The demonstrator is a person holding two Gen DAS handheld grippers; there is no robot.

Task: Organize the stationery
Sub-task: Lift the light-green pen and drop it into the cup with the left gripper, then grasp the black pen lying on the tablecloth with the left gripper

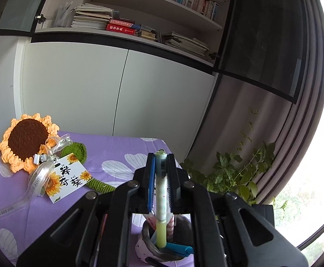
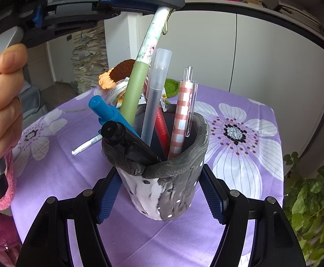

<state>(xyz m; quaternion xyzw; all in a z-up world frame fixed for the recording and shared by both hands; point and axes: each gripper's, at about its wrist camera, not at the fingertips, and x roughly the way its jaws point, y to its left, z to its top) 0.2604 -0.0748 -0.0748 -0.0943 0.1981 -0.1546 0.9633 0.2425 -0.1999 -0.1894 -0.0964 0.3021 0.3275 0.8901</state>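
Observation:
A grey and white clay pen holder [image 2: 162, 184] stands on the purple flowered tablecloth [image 2: 239, 102]. My right gripper [image 2: 161, 198] is shut on its sides. It holds several pens: a blue one [image 2: 108, 111], a black one [image 2: 128, 142], a frosted one [image 2: 154, 98], a red one [image 2: 163, 129] and a checked one [image 2: 183, 115]. My left gripper [image 1: 161, 171] is shut on the upper end of a green pen [image 1: 161, 200], whose lower end stands inside the holder [image 1: 148, 244]. The right wrist view shows that green pen [image 2: 135, 89] and the left gripper [image 2: 139, 2] above.
A crocheted sunflower [image 1: 26, 142] with a ribbon and a card [image 1: 66, 178] lies at the table's far left. A clear pen [image 2: 86, 144] lies on the cloth behind the holder. White cabinets [image 1: 117, 84] stand behind; a leafy plant [image 1: 235, 173] is right of the table.

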